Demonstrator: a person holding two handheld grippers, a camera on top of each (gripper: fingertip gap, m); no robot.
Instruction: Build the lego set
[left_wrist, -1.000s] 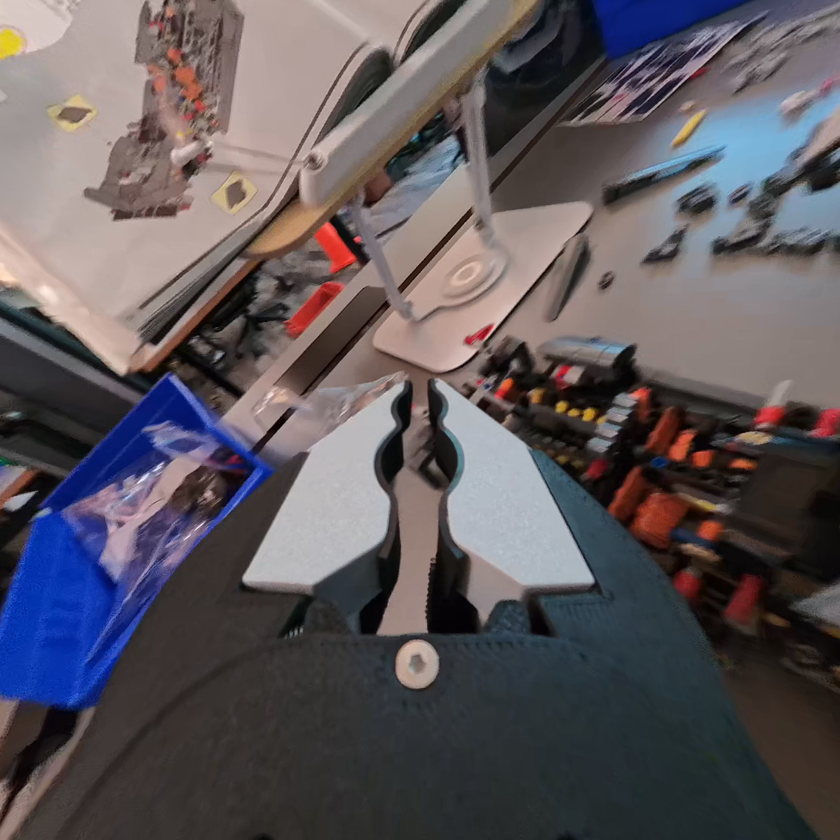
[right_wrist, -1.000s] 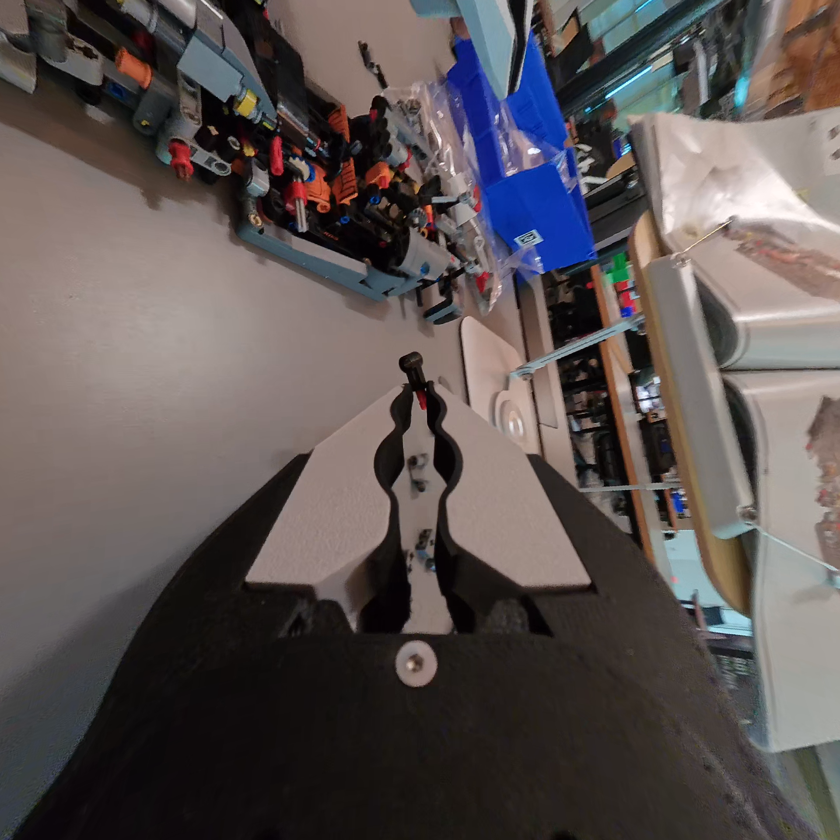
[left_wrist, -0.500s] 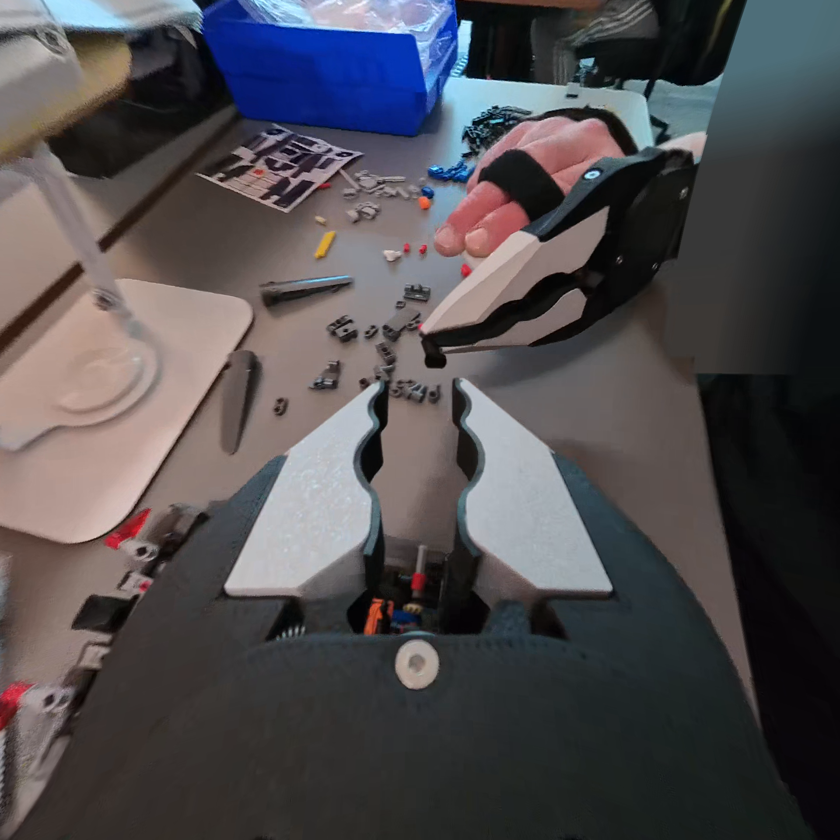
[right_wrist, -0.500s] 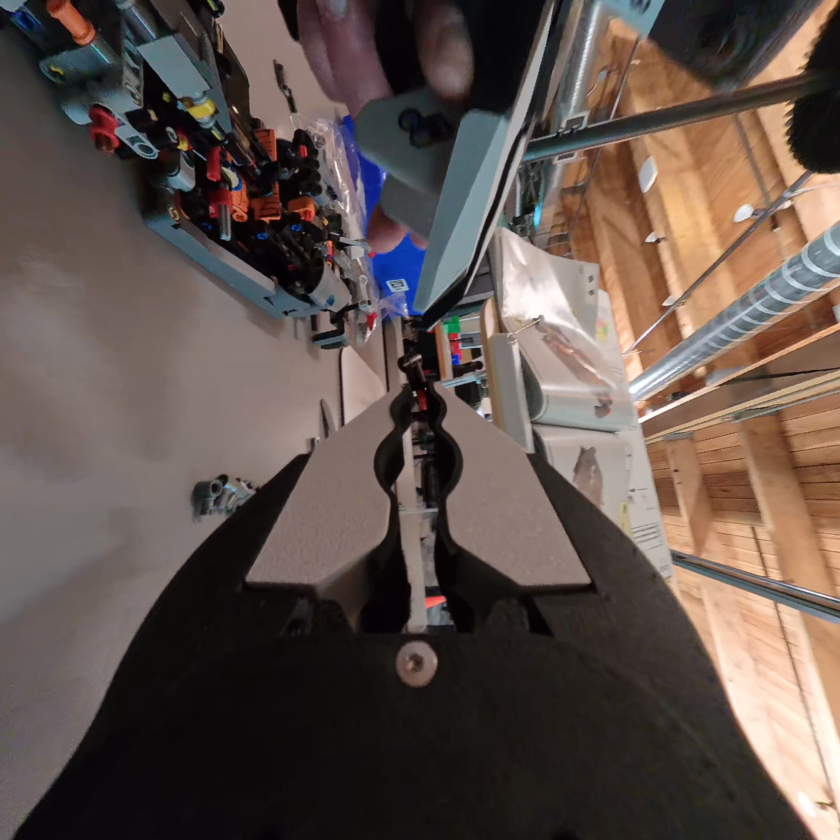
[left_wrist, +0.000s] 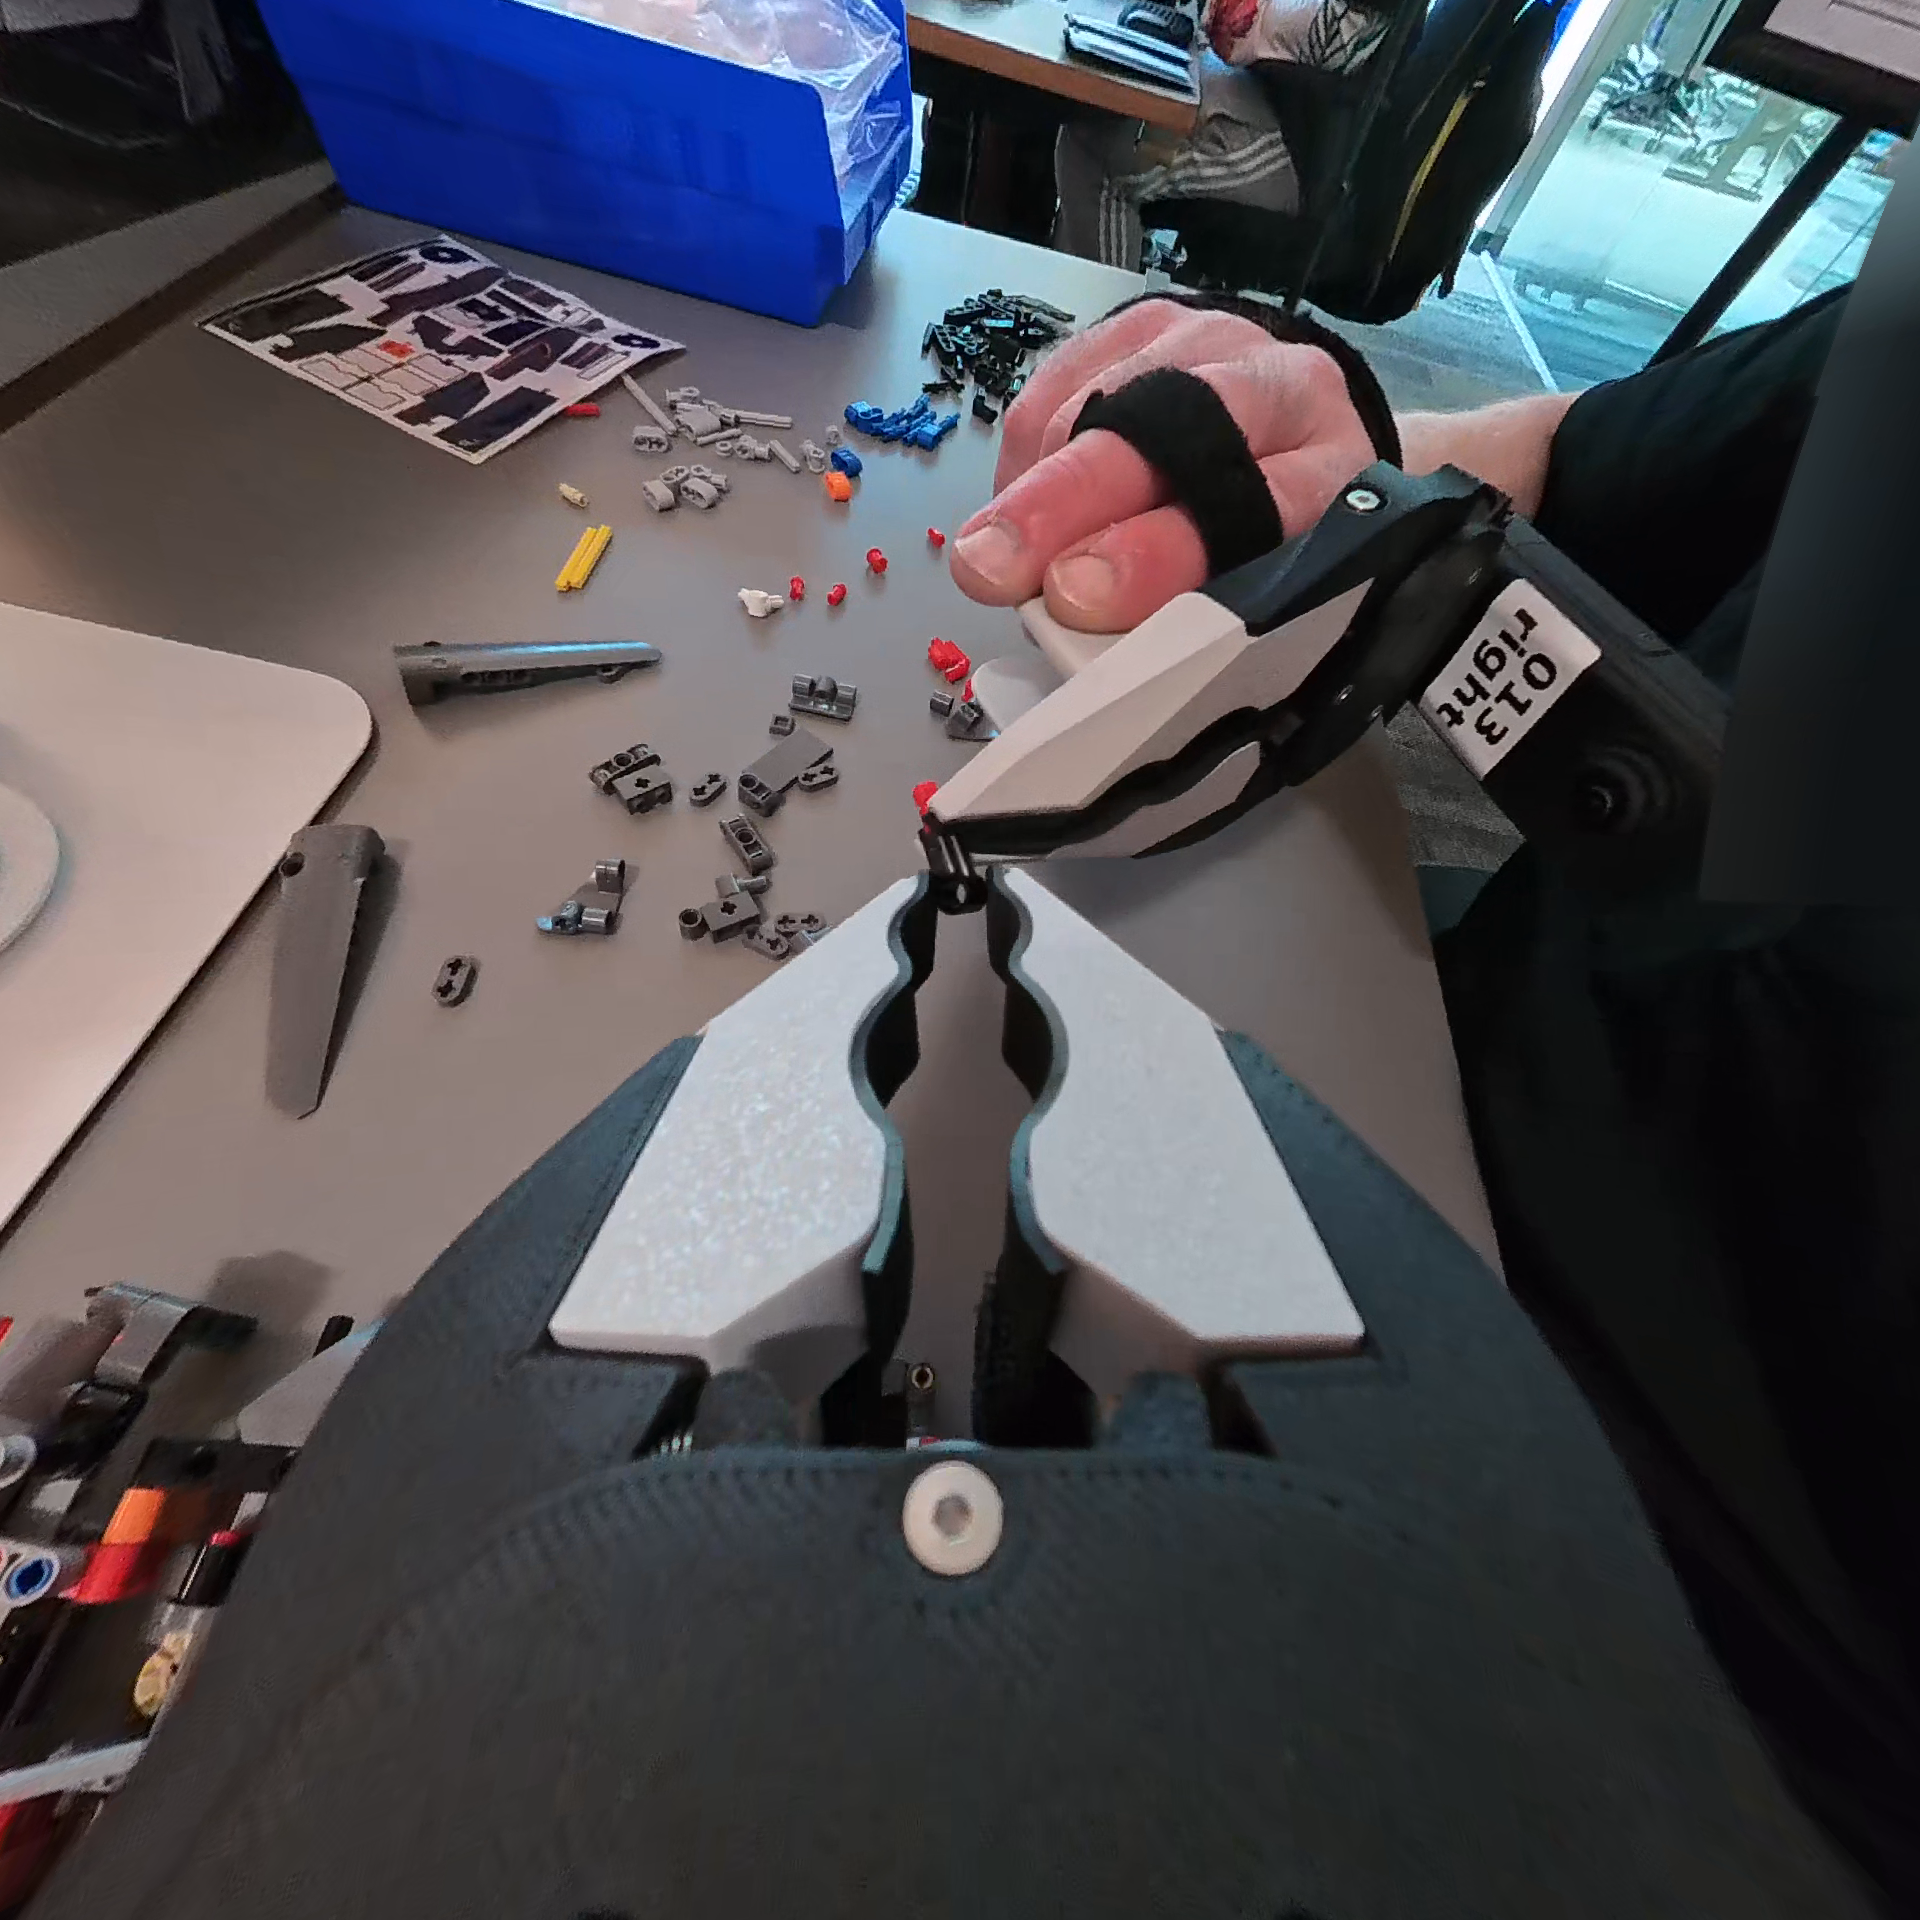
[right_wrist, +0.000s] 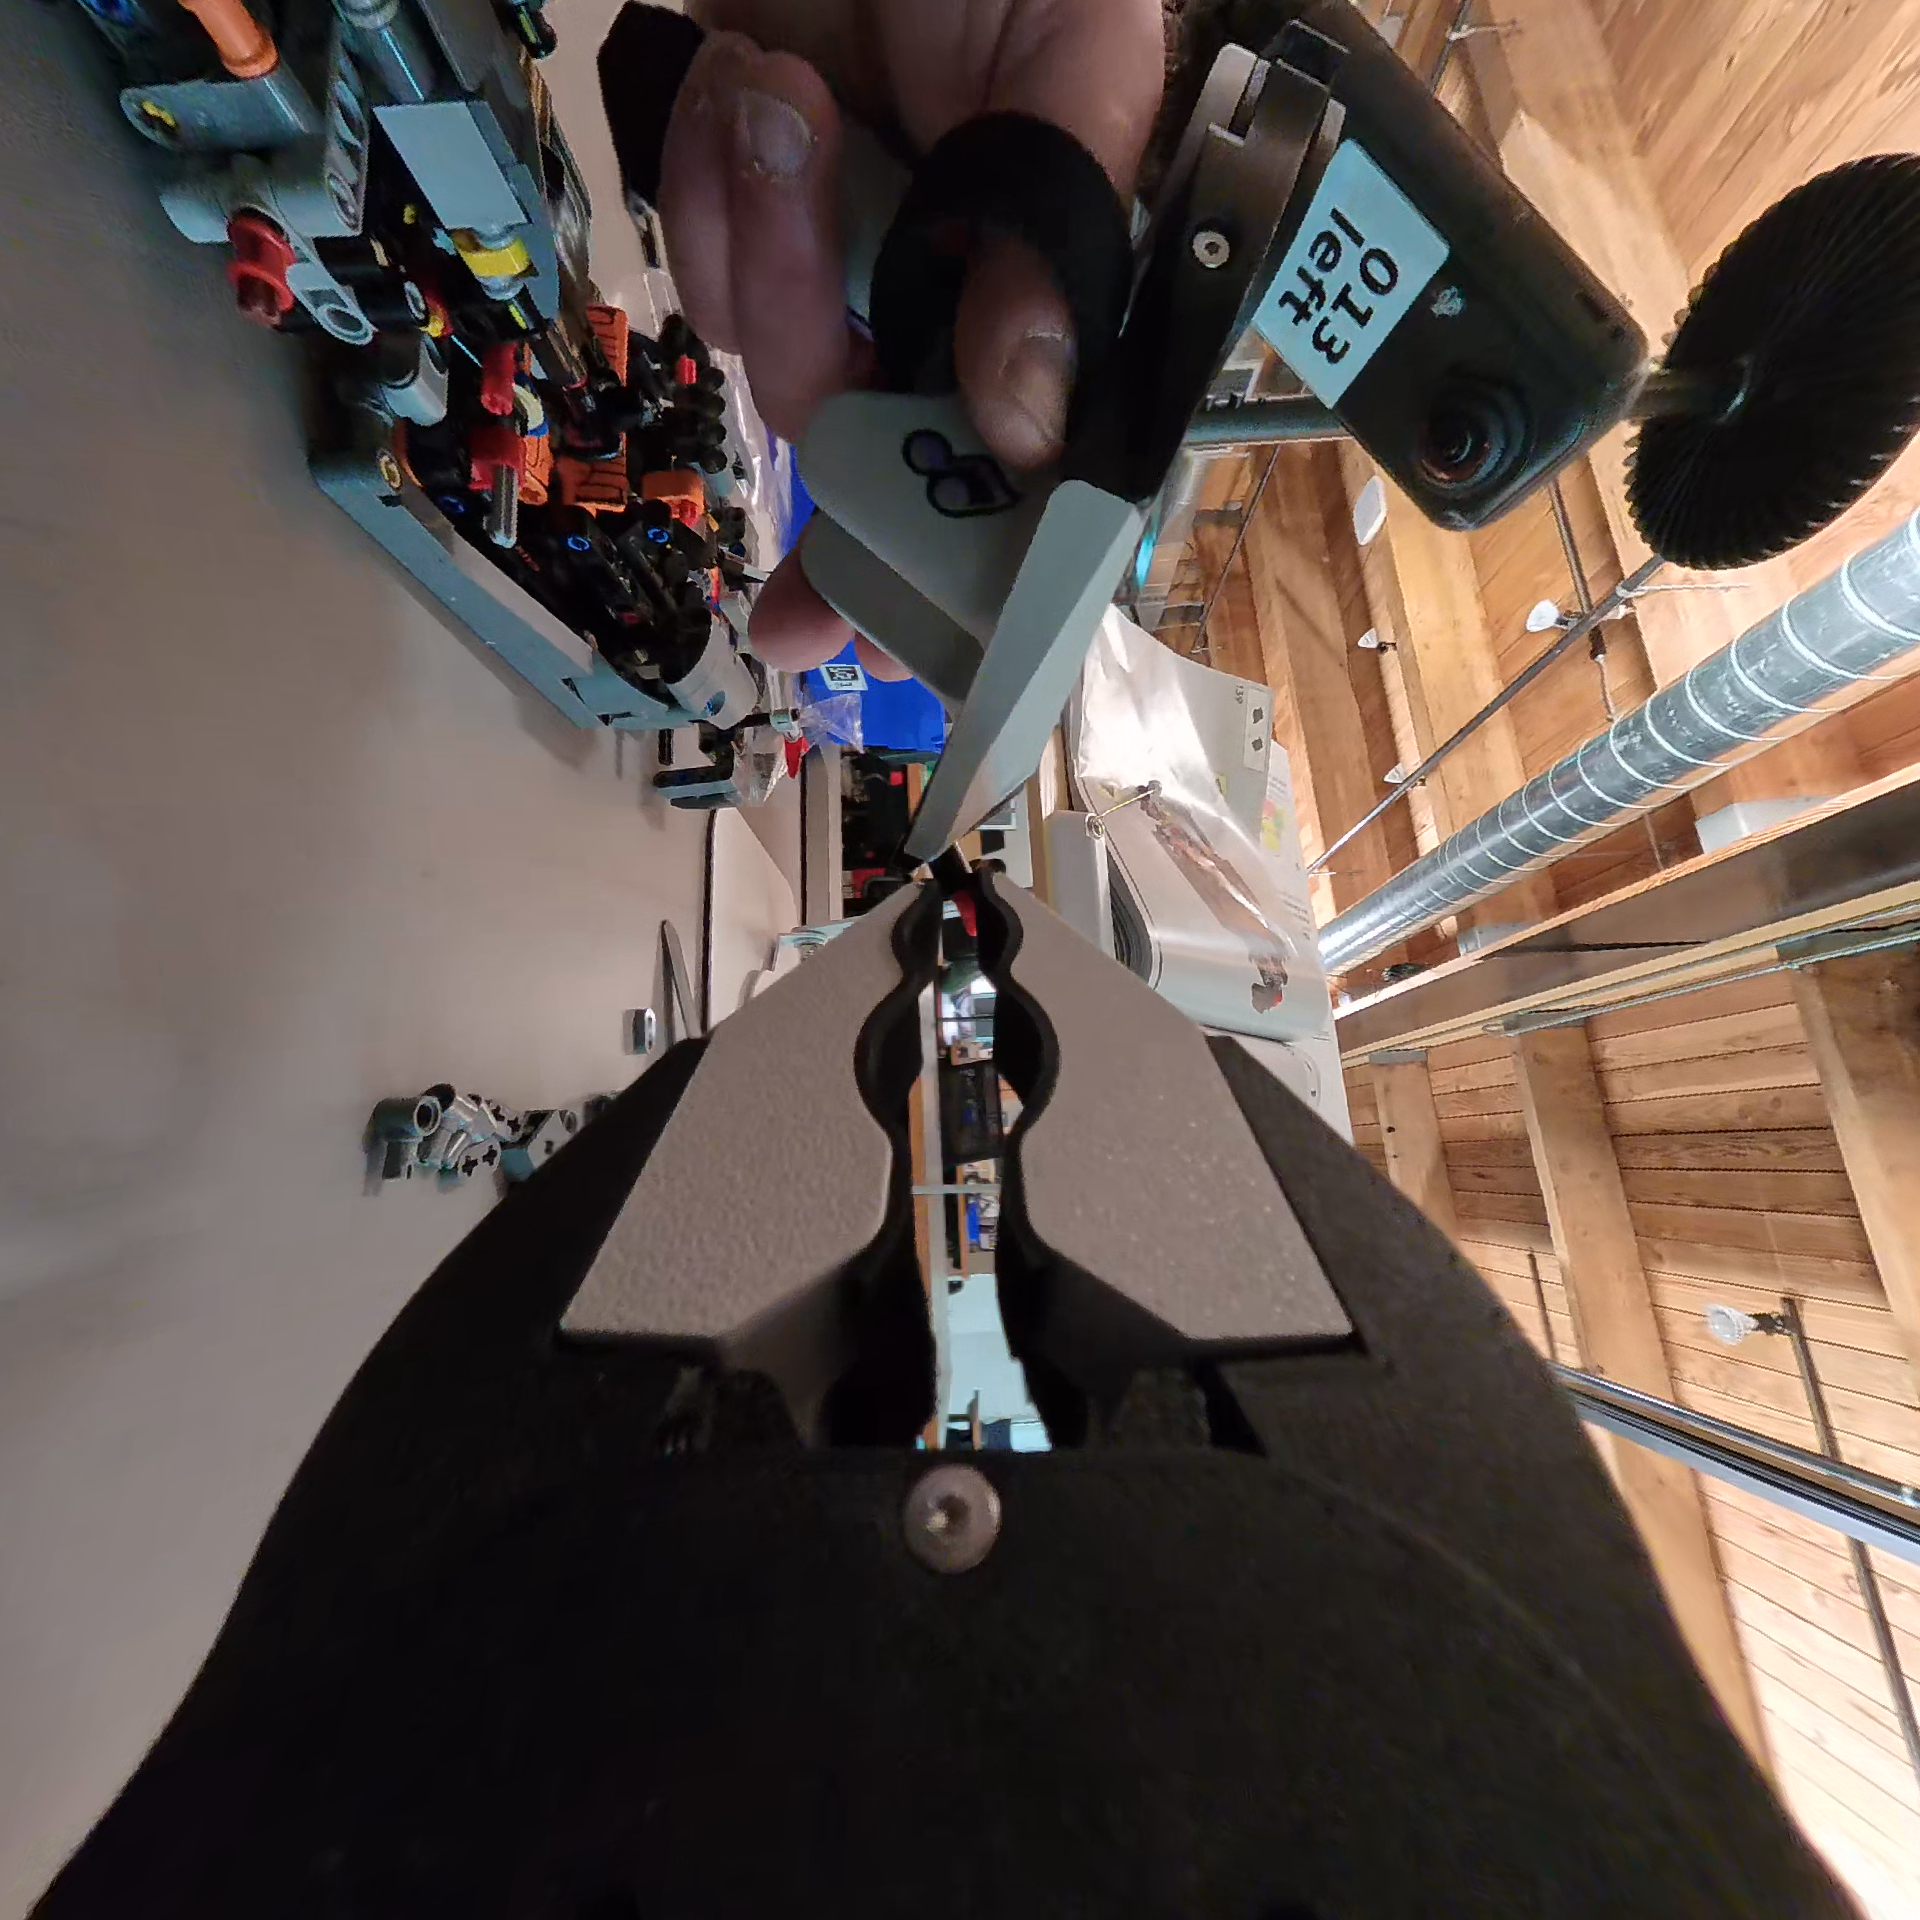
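Left tool (left_wrist: 958, 891) and right tool (left_wrist: 938, 831) both pinch one small black-and-red pin (left_wrist: 948, 868) above the bench (left_wrist: 312, 499); a twist between the tips may flick it among the loose parts (left_wrist: 717, 821)

Left wrist view down across the table (left_wrist: 260, 499), right wrist view rolled sideways, close, both sharing the meeting fingers (left_wrist: 1039, 790).

Scattered small grey pieces (left_wrist: 727, 842) clutter the table (left_wrist: 1195, 987) ahead-left of both grippers, but the stretch under the tips is bare.
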